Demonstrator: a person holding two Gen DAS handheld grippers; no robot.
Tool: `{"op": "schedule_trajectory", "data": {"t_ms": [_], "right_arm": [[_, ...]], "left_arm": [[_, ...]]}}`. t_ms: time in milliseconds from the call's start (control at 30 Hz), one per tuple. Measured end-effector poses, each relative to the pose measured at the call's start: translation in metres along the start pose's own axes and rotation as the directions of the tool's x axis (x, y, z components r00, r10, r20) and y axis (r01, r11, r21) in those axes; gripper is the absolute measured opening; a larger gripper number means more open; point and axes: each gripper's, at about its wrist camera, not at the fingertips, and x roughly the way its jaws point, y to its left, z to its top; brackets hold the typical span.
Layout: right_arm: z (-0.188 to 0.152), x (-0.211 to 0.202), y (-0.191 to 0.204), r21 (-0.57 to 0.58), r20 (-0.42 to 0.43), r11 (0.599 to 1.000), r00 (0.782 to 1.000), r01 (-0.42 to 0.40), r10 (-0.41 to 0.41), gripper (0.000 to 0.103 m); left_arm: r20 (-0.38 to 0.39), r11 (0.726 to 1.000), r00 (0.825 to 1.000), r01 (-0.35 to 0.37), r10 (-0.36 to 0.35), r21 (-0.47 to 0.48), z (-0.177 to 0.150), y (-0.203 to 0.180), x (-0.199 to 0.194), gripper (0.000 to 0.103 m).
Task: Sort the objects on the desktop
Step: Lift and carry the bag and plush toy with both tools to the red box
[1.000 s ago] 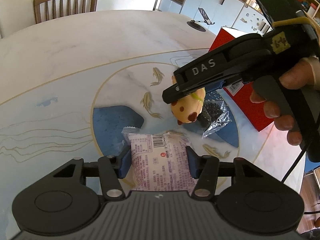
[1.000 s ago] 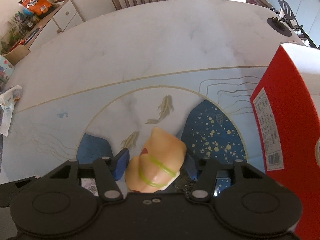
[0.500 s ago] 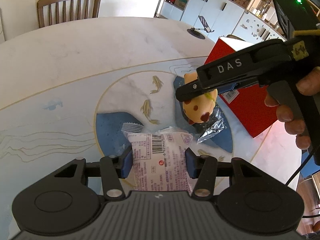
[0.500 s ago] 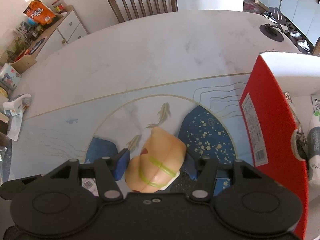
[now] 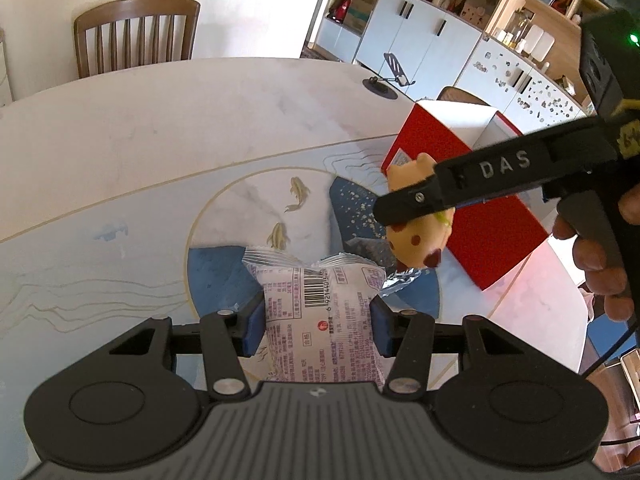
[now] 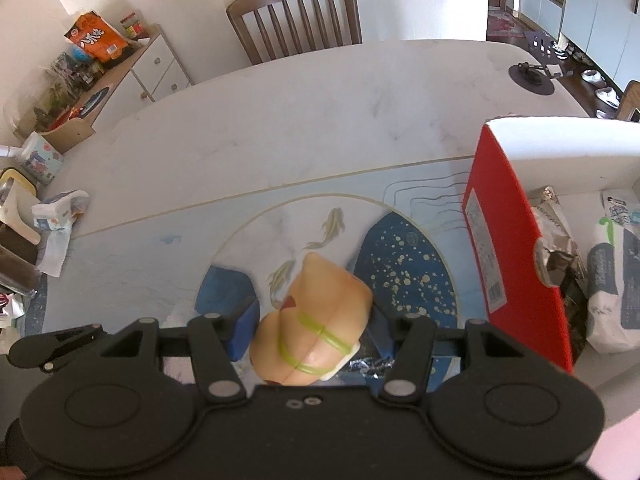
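- Snack packet [image 5: 320,316]: white w/ purple print & barcode, clamped between blue pads [image 5: 254,330] of left gripper [image 5: 318,330], jaws closed on its sides; top crimped edge pokes fwd past the pads, packet off the table [image 5: 140,148].
- Toy [image 6: 312,320]: peach-coloured soft figure w/ green band, pinched between blue pads [image 6: 244,332] of right gripper [image 6: 312,336], jaws closed on it. In left-wrist view same toy [image 5: 420,236] shows yellow w/ red-brown spots, hanging under the black finger marked "DAS", clear of the table.
- Hand [image 5: 600,256] wraps the right gripper's handle at right edge of left view; green light on the unit above it.
- Red box [image 6: 508,240]: open top, white inside, stands on table just right of the toy; label w/ barcode on its red side. Inside: grey-white pouch [image 6: 612,280] & a crumpled dark wrapper [image 6: 556,248].
- Table mat: blue patches, gold-speckled dark blue area, fish drawings, under both grippers.
- Foil/clear wrapper [image 5: 400,280] lies on mat below the toy, right of the packet.
- Wooden chair [image 6: 296,16] at far side of table.
- Black phone stand [image 5: 384,80] near far table edge.
- Sideboard [image 6: 132,72] at left w/ orange snack bag [image 6: 96,40].
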Motion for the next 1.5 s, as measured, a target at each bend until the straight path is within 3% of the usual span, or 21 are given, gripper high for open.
{"op": "schedule_trajectory", "data": {"t_ms": [667,1500], "right_arm": [[-0.011,-0.066,-0.022,-0.012,0.084,1.000,0.996,-0.003,0.004,0.057],[-0.011,-0.123,-0.113,0.044,0.195,0.999,0.981,0.006,-0.014,0.057]], "left_arm": [[0.087,0.998,0.996,0.014,-0.020,0.067,0.027,-0.047,-0.023,0.050],[0.125,0.982,0.991,0.012,-0.037,0.191,0.072,-0.132,-0.009,0.051]]}}
